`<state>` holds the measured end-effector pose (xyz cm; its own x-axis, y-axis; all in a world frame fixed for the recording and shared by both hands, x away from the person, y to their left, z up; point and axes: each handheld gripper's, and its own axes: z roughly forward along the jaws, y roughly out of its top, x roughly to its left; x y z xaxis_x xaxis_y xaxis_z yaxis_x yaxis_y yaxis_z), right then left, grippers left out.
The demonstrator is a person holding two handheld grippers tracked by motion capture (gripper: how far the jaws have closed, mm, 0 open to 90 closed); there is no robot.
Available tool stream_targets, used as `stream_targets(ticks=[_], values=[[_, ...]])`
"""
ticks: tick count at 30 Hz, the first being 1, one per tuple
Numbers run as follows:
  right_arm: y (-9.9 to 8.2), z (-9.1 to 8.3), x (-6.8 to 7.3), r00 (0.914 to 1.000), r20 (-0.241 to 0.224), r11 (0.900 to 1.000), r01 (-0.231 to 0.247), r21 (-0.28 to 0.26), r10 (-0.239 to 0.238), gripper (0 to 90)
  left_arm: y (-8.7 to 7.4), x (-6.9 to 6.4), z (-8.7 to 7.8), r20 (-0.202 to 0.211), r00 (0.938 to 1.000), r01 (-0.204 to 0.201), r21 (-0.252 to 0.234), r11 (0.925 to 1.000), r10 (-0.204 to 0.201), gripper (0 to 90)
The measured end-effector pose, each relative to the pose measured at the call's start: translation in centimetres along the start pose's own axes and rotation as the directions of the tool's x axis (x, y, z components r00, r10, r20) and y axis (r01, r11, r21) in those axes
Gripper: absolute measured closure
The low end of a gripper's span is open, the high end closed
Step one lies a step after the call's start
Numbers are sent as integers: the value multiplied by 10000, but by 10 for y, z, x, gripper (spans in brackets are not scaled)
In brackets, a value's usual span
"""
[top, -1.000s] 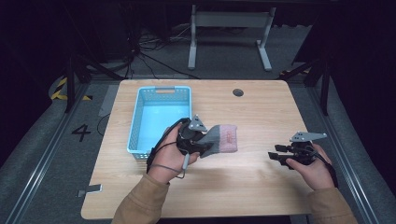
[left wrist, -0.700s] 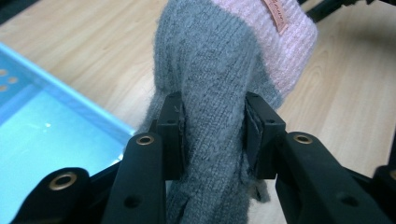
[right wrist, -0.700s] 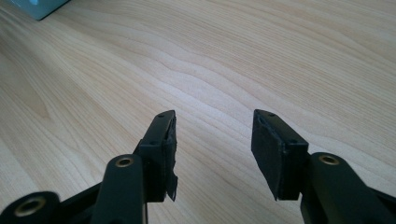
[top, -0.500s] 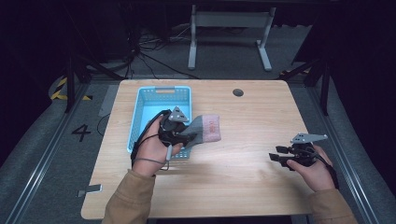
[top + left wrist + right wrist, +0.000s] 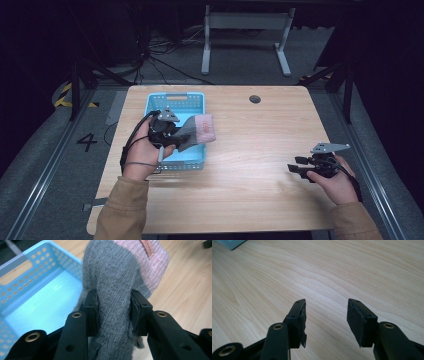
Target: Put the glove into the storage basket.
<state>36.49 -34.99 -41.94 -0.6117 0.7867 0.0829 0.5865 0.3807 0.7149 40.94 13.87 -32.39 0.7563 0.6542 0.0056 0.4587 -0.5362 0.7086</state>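
— Now, your left gripper (image 5: 113,312)?
— Clamped on the grey-and-pink sock (image 5: 120,277), held over the blue basket's (image 5: 197,161) right edge (pink cuff outermost).
— Your right gripper (image 5: 325,322)?
— Jaws apart, nothing between them, low over the counter (image 5: 260,150).

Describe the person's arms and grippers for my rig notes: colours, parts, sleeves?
Both arms wear tan sleeves. The left gripper and the right gripper have black two-piece jaws with brass-ringed holes and flat dark pads. Each carries a grey three-cornered plate on top. A black cable loops from the left one.
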Motion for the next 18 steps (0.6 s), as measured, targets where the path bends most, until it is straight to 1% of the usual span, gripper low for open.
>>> stream_targets(ticks=[2,5,11,13,16,18], values=[[0,0,0,10000,-14,10000,13,10,-13,506,-3,7,1,-169,9998,115,74,9999,-114,639],[1,1,1,10000,0,10000,-4,37,4,505,-8,17,3,-280,9994,196,241,9995,-189,639],[0,4,1,10000,-74,9999,50,135,-49,503,-15,33,11,-292,9986,446,542,9975,-431,639],[0,5,1,10000,-86,9999,28,134,-26,503,-16,38,16,-274,9987,436,619,9971,-420,639],[-1,5,0,10000,-59,9999,23,161,-22,503,-17,45,24,-187,9989,436,862,9953,-422,639],[-1,5,0,10000,-58,9999,-9,164,10,502,-18,48,29,-245,9987,466,988,9940,-443,639]])
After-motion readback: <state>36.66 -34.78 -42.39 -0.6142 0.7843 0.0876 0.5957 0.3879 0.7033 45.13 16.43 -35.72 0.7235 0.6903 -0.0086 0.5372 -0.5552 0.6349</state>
